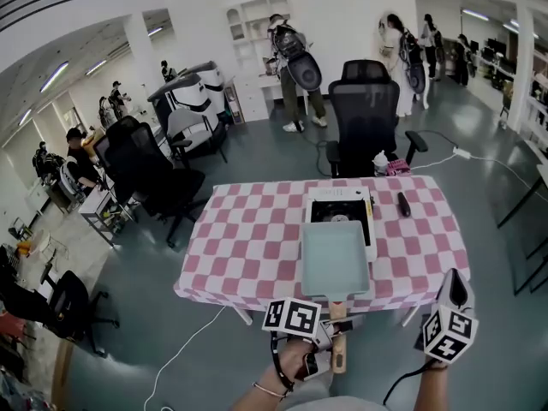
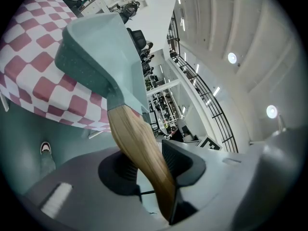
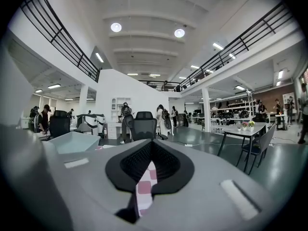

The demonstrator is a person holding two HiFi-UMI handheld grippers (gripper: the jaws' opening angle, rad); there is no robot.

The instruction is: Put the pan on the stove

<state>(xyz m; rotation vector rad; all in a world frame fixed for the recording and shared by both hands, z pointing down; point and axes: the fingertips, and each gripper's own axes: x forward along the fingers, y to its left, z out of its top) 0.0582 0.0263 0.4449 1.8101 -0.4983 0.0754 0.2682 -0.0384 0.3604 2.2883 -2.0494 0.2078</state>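
At the near edge of the table, head view: the pan hangs over the checked cloth on the right half, its far rim overlapping the near end of the stove, which stands by the far edge. The left gripper has the wooden handle, which juts out past the near edge toward the person. This placing suits a carry by the handle toward the burner. Whether the pan's base touches the stove cannot be settled from this angle. The right gripper is off the near right corner, well apart from pan and stove, taking no part.

Left gripper view: both jaws are partly closed and press on the handle from either side, low on its length. The pan is seen from below against the cloth, so it is judged to be carried clear of the table rather than resting.

Right gripper view: the jaws stand apart with only checked cloth showing through the gap. Nothing is held, and the pan's rim appears at far left.
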